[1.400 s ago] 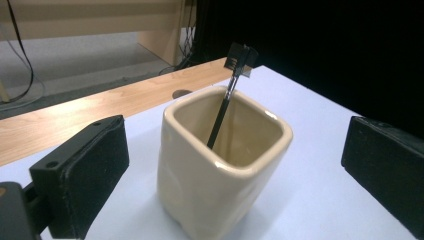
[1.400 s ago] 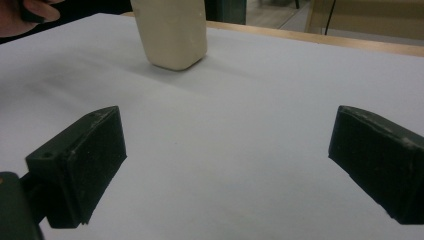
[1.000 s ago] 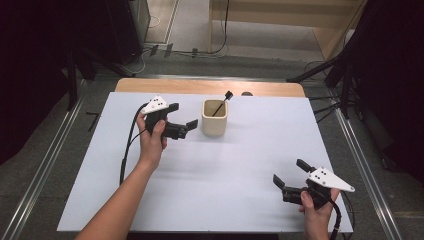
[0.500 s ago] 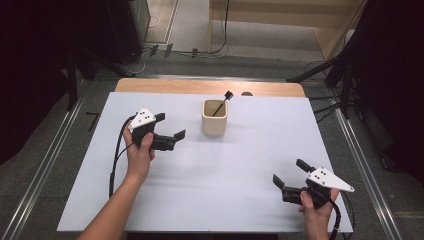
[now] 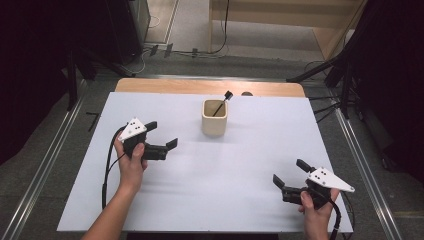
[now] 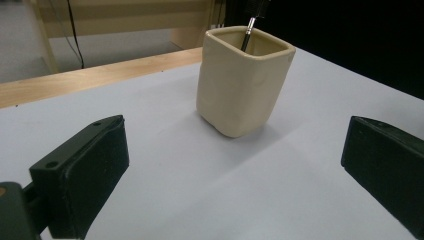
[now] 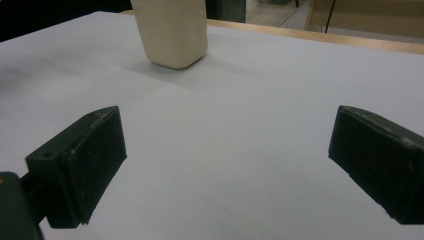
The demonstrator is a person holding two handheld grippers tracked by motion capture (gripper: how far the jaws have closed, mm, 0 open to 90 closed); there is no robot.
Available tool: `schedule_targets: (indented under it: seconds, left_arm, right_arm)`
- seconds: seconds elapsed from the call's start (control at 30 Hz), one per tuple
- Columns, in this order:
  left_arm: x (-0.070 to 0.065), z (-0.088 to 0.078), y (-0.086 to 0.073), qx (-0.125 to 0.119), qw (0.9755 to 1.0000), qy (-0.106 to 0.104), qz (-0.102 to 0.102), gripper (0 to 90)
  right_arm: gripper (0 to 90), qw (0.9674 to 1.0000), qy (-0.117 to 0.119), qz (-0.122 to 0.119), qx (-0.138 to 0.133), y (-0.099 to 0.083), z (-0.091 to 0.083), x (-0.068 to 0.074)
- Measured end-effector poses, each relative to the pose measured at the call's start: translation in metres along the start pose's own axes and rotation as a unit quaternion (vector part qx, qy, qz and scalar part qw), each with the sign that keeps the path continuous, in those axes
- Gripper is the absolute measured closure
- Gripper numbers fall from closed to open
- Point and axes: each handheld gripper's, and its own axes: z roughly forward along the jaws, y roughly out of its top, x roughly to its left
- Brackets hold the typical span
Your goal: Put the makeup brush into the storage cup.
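Pen [image 5: 220, 105] in cup [image 5: 214, 120], high view.

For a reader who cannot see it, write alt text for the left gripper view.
A cream square cup stands on a white table with a thin black stick leaning inside it. The left gripper faces it, its two black jaws wide apart.

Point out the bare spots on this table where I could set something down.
Most of the white table is bare: the wide middle between the left tool and the right tool, and the far right corner beyond the cream cup. The only occupied spots are the cup, holding a black-tipped stick, and each hand's corner.
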Motion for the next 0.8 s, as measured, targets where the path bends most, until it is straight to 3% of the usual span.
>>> schedule_targets:
  seconds: [0.27, 0.47, 0.8]
  left_arm:
    - [0.000, -0.016, -0.011, -0.009, 0.9999, 0.007, -0.011, 0.0]
    - [-0.005, -0.027, -0.019, -0.006, 0.9999, 0.012, -0.003, 0.0]
    - [-0.004, -0.048, -0.034, -0.013, 0.9996, 0.022, -0.013, 0.0]
  right_arm:
    - [2.6, 1.0000, 0.000, -0.004, 0.000, 0.000, 0.001, 0.002]
    - [2.5, 1.0000, 0.002, -0.002, 0.000, 0.000, 0.002, 0.002]
    - [2.5, 1.0000, 0.000, -0.005, 0.000, 0.000, 0.002, 0.002]
